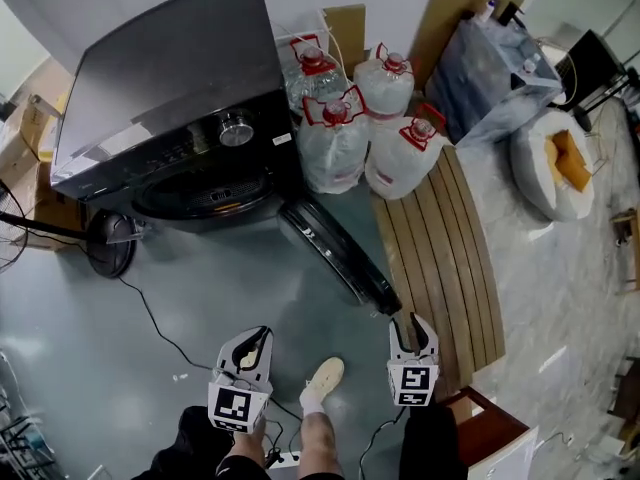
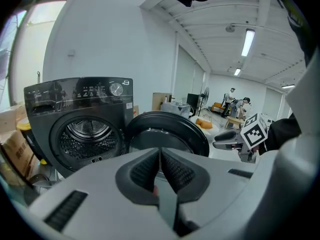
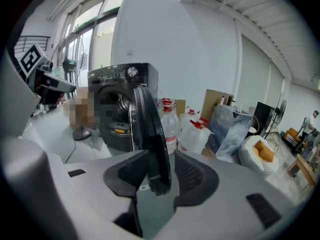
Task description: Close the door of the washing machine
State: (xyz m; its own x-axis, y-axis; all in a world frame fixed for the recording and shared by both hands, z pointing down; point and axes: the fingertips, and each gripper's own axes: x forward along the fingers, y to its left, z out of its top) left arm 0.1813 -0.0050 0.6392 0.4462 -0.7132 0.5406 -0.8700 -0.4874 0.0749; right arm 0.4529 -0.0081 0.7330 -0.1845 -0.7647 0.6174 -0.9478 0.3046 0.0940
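At the far left of the head view we see a round black fan base on the grey floor. Just right of it stands the black front-loading washing machine. The left gripper view looks straight into its perforated steel drum.

The machine's round black door with a dark glass window stands wide open. It is hinged at the right of the opening and juts out toward us, so the head view catches it nearly edge-on. Behind the door we count four clear plastic water jugs with red caps, bunched together by the wall. Right of them come a slatted wooden bench, a grey plastic bag and a white cushion with an orange patch.

Low in the head view, the left gripper hovers over the floor, well apart from the door. In its own view we see its dark ribbed pads pressed together at the tips, with nothing held. A white shoe shows between the two grippers.

The right gripper hangs just beside the door's free end. Its jaws stand wide. In the right gripper view the door's rim lines up with the gap between the pads, and neither pad touches it.
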